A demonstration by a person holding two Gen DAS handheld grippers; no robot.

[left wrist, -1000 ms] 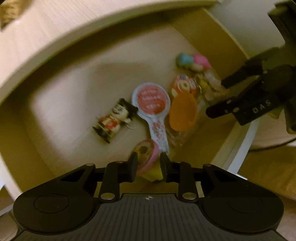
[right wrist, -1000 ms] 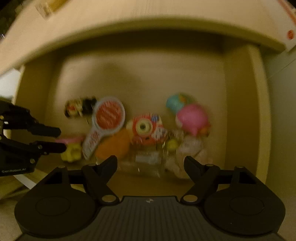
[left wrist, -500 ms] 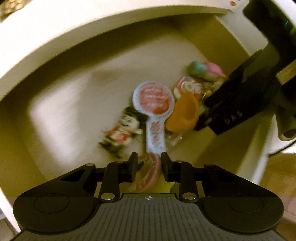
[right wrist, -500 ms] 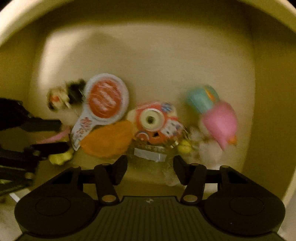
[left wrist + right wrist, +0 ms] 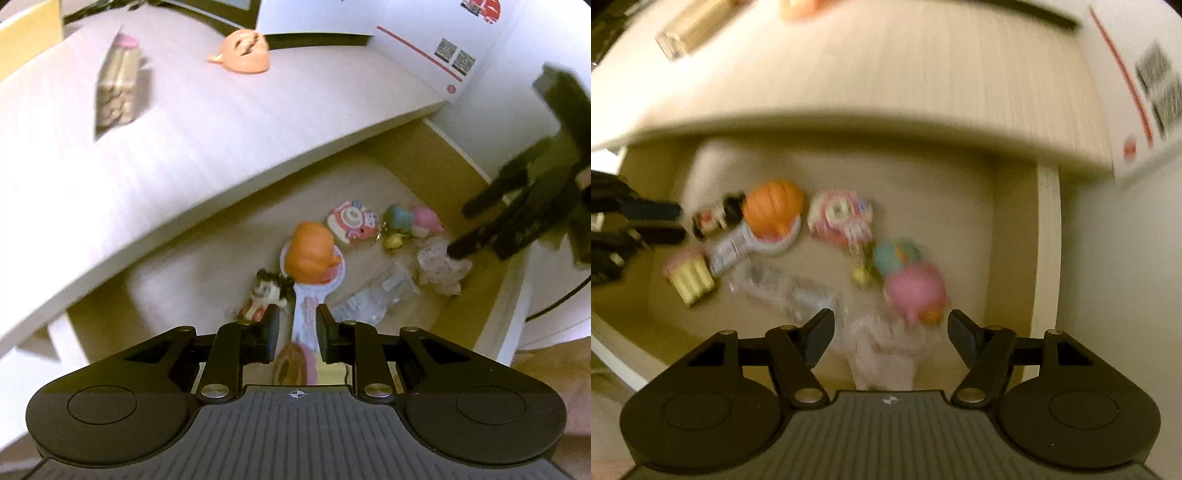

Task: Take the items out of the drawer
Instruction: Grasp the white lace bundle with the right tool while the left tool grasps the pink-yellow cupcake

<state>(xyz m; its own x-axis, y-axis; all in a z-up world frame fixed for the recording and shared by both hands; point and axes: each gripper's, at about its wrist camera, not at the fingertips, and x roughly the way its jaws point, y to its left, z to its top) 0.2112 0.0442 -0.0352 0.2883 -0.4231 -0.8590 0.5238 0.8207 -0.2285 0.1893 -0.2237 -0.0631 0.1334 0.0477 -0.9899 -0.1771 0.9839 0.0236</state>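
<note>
Below the pale bench (image 5: 221, 122), left hand-held gripper (image 5: 294, 332) has just narrowed (nothing pinched yet) over the pink-and-yellow cupcake toy (image 5: 293, 365); right hand-held gripper (image 5: 890, 332) gapes, empty.

No wording can be read in either view. On the white sheet (image 5: 436, 40) at the back of the desk, two QR-like squares, a red line and small red marks are seen, but no letters can be made out. On the round paddle-shaped tag (image 5: 308, 295) in the drawer, print is blurred beyond reading. The same sheet (image 5: 1145, 92) is smeared in the right wrist view.
</note>
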